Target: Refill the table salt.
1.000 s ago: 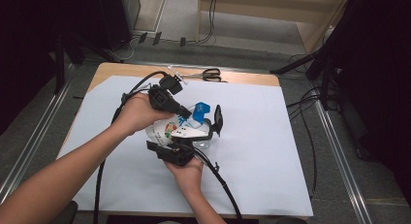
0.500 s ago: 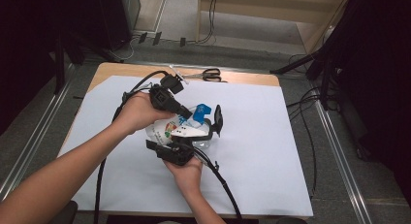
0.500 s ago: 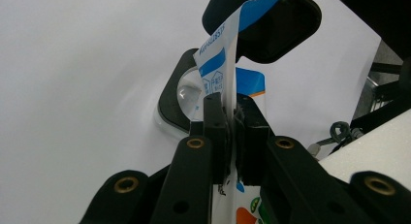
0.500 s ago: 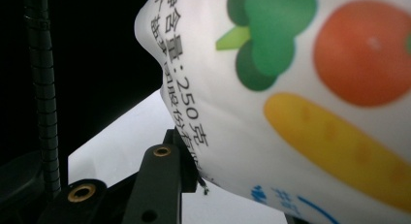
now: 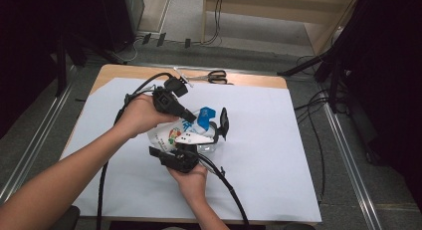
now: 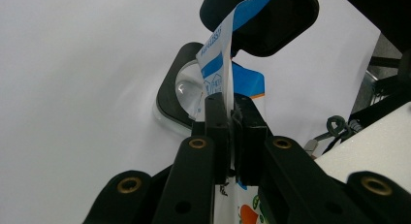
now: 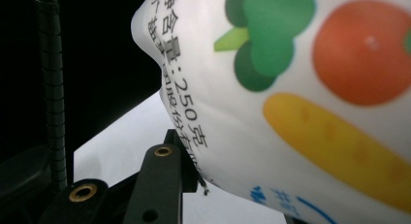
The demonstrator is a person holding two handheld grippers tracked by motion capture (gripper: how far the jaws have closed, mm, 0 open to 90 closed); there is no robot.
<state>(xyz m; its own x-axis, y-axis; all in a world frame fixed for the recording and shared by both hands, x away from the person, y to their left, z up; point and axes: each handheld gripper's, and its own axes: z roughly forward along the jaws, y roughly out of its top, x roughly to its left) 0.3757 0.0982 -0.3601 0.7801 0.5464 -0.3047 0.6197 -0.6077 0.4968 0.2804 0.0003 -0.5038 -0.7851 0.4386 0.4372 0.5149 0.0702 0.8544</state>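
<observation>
A white bag [image 5: 171, 135] printed with vegetables and a blue top is held up over the table between both grippers. My left gripper [image 5: 191, 116] comes in from the upper left, and in the left gripper view it [image 6: 231, 112] is shut on the bag's thin top edge [image 6: 218, 54]. My right gripper [image 5: 206, 135] reaches up from below, its jaws on either side of the bag's body. In the right gripper view the bulging bag [image 7: 291, 88] presses against the gripper's [image 7: 232, 185] left jaw. Under the bag lies a clear item with a black rim [image 6: 179, 88].
A white sheet [image 5: 278, 155] covers most of the wooden table. Scissors [image 5: 214, 76] lie at the far edge. Black cables trail from both grippers across the sheet toward the near edge. Dark floor and cables surround the table.
</observation>
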